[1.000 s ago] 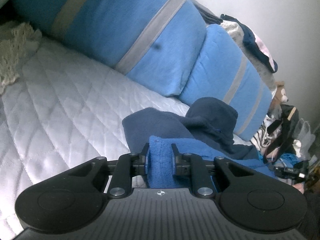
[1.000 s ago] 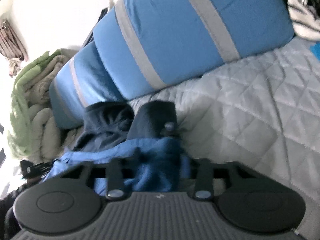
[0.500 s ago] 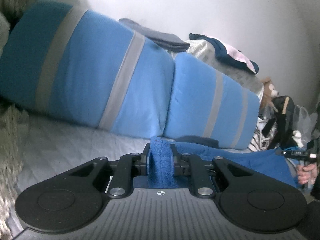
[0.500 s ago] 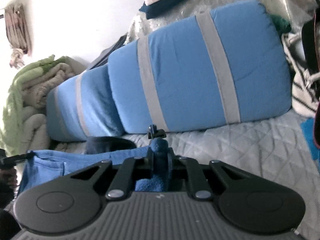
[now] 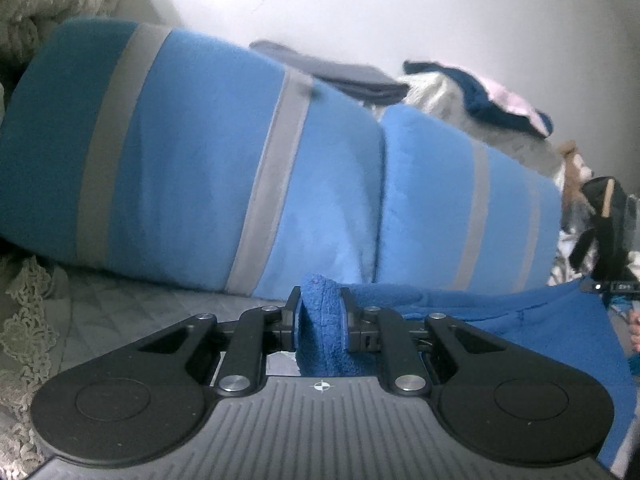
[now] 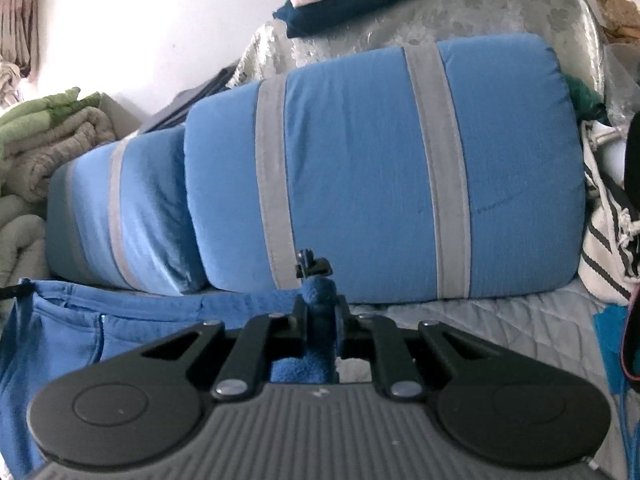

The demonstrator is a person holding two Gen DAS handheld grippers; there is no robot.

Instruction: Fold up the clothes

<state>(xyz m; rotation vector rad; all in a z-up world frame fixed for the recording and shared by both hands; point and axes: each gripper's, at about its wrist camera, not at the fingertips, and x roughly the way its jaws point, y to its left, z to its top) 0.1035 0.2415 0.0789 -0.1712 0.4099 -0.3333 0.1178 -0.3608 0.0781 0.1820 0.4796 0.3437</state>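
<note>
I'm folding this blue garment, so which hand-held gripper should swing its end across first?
Neither clearly: the left hand-held gripper and right hand-held gripper each pinch one end of the blue garment, stretched between them.

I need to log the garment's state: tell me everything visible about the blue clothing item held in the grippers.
The blue garment looks like soft fleece, with stitched seams. It is stretched between the left gripper and right gripper, each shut on a bunched edge, and hangs down in front of the striped blue cushions.
</note>
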